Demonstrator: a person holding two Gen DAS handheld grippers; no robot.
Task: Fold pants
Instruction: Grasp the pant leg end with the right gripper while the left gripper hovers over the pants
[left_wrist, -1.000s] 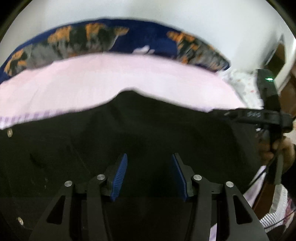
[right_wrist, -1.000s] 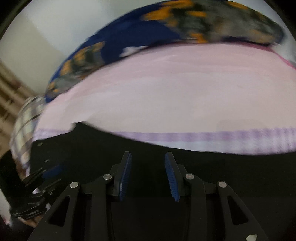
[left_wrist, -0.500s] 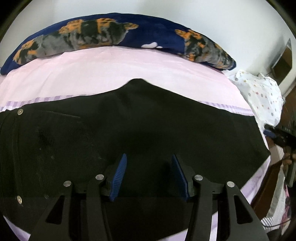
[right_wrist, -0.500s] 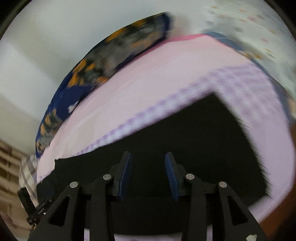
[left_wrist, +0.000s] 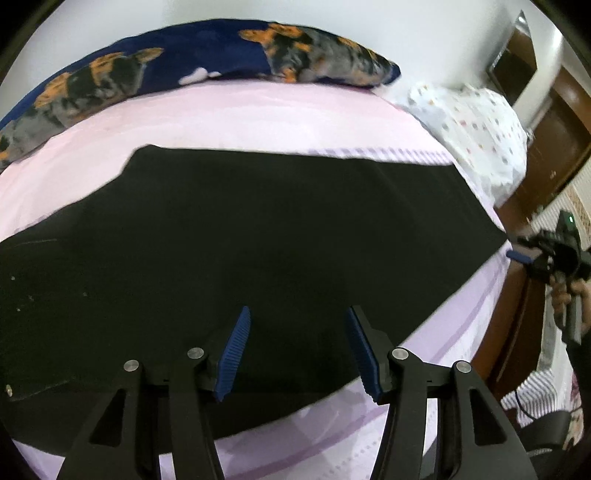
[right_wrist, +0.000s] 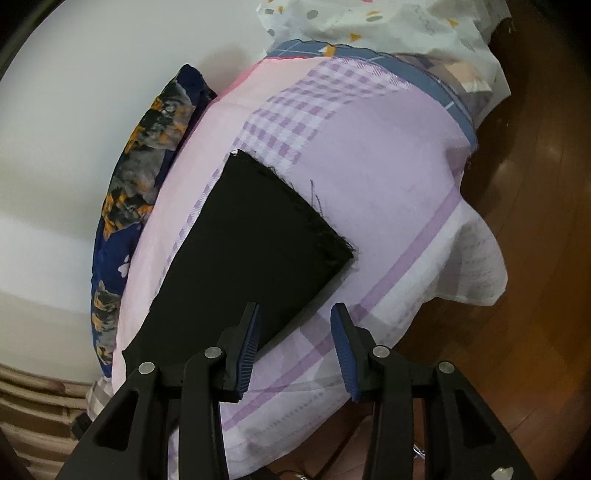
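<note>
Black pants (left_wrist: 240, 236) lie flat on a pink and lilac bed sheet (left_wrist: 258, 122), folded lengthwise, waist to the left and leg hems to the right. My left gripper (left_wrist: 297, 350) is open and empty above the near edge of the pants at mid-length. My right gripper (right_wrist: 295, 347) is open and empty, hovering over the sheet just off the near corner of the frayed leg hem (right_wrist: 317, 218). The right gripper also shows at the far right of the left wrist view (left_wrist: 550, 254), held by a hand beyond the bed's end.
A navy pillow with an orange and grey print (left_wrist: 184, 70) lies along the wall side of the bed. A white dotted cloth (left_wrist: 476, 129) is bunched at the bed's foot. Brown wooden floor (right_wrist: 535, 258) lies beyond the bed edge (right_wrist: 469, 291).
Both grippers have pulled back from the pants. The right gripper swung to the leg-hem end of the bed. The left view drew back and turned right. The pants lie still.
</note>
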